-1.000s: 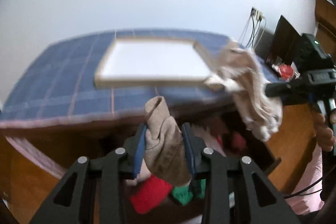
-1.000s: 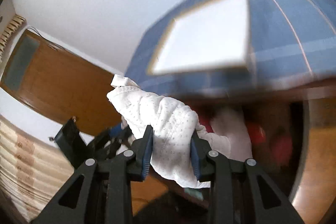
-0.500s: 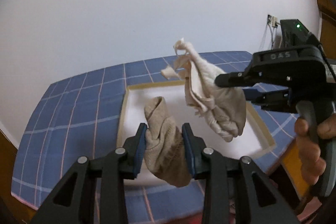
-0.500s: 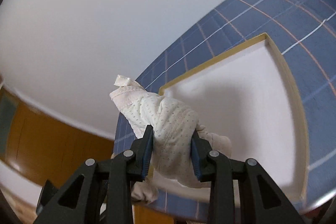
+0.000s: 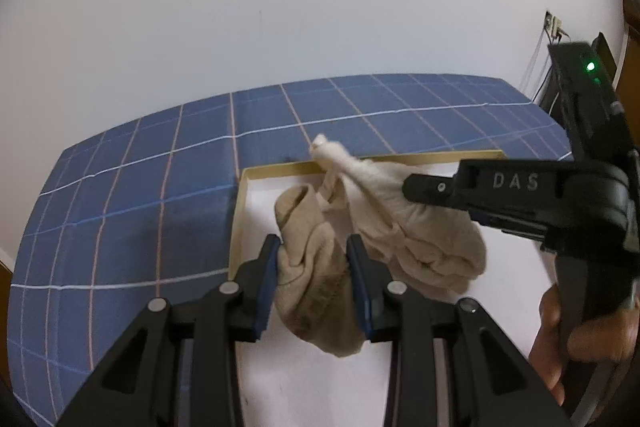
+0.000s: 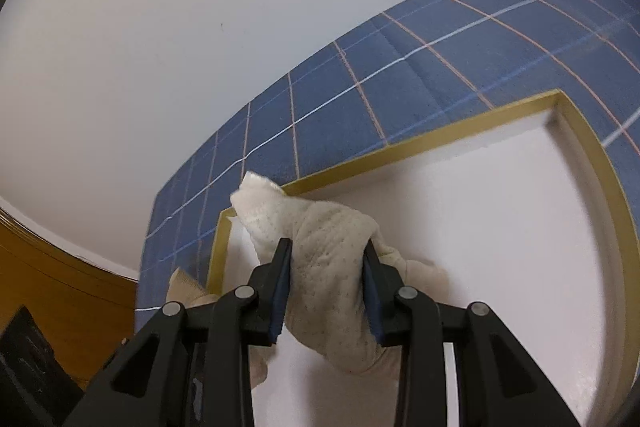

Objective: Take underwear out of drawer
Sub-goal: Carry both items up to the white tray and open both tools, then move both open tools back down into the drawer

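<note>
Both your grippers have travelled from the drawer to above the white gold-rimmed tray [image 5: 239,223] lying on the blue checked cloth [image 5: 132,195] against a white wall. Your left gripper [image 5: 313,285] is clenching tan underwear [image 5: 310,255]; your right gripper [image 6: 326,293] is clenching cream dotted underwear [image 6: 328,275].

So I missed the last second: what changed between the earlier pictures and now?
Both hand-held grippers swung from the open drawer to over the white tray on the blue checked cloth. Unchanged: the left hand-held gripper grips the tan underwear, the right hand-held gripper the dotted cream underwear. Nothing released.
</note>
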`<state>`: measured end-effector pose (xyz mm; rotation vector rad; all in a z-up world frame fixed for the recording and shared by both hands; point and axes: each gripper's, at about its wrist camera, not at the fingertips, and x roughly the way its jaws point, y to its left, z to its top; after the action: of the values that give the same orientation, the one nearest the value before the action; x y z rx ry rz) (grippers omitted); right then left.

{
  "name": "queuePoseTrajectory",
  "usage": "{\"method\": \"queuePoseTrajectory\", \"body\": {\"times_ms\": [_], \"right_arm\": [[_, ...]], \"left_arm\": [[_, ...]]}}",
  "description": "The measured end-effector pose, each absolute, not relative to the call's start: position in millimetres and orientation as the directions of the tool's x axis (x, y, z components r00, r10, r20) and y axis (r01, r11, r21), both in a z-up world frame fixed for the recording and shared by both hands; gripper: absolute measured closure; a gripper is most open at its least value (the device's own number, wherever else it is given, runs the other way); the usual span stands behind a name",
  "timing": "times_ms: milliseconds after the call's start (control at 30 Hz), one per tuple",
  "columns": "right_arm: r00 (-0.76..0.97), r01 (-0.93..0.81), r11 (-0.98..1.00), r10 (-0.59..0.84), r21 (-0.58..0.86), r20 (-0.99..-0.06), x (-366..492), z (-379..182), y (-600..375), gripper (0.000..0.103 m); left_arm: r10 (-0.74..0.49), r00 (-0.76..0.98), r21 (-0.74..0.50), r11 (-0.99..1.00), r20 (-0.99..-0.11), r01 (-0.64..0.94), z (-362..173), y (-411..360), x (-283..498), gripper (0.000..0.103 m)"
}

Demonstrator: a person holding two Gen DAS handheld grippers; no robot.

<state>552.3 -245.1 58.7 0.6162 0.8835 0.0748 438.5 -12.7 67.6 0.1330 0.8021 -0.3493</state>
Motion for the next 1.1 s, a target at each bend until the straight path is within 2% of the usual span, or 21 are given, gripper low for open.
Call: {"method": "queuePoseTrajectory", "body": {"times_ms": [133,233,333,367,400,467,533,600,767,1100], "right_arm": [[0.651,0.172,0.861,0.265,0.479,-0.711,566,47,-232,0.063],[0.661,0.183,0.852,0.263,0.491,-0.702,564,44,-235,0.055],[0.657,0.167,0.845,0.289,0.508,-0.697,572,38,-240,0.041],[0.646,0.156,0.852,0.295,0.499,-0.704,573,40,-239,0.040],[0.635,0.144,0.860,0.299,0.489,-0.712,575,42,-238,0.040],[0.651,0.143,0.853,0.301,0.502,-0.697,569,50,-243,0.040],[0.699,0.111,0.829,0.328,0.548,-0.636,556,66,-251,0.040],[0.739,0.065,0.833,0.330,0.550,-0.587,537,85,-256,0.038],[0.796,0.004,0.849,0.318,0.528,-0.516,487,114,-261,0.037],[0.799,-0.077,0.884,0.331,0.462,-0.501,399,122,-259,0.037]], "left_arm": [[-0.226,0.639,-0.001,0.943,-0.735,0.332,59,-14,450,0.069],[-0.185,0.636,0.022,0.953,-0.749,0.302,46,-11,458,0.061],[-0.158,0.642,0.015,0.967,-0.750,0.256,46,-3,462,0.040],[-0.140,0.644,0.020,0.972,-0.752,0.234,47,-1,460,0.030],[-0.119,0.648,0.026,0.977,-0.752,0.210,49,1,457,0.025],[-0.112,0.655,0.028,0.980,-0.747,0.199,53,5,452,0.024],[-0.094,0.669,0.037,0.983,-0.737,0.179,60,9,440,0.021],[-0.070,0.689,0.048,0.987,-0.722,0.151,68,14,429,0.010],[-0.049,0.718,0.063,0.990,-0.694,0.128,79,16,398,0.007],[0.010,0.757,0.156,0.980,-0.653,0.122,82,-12,311,0.006]]}}
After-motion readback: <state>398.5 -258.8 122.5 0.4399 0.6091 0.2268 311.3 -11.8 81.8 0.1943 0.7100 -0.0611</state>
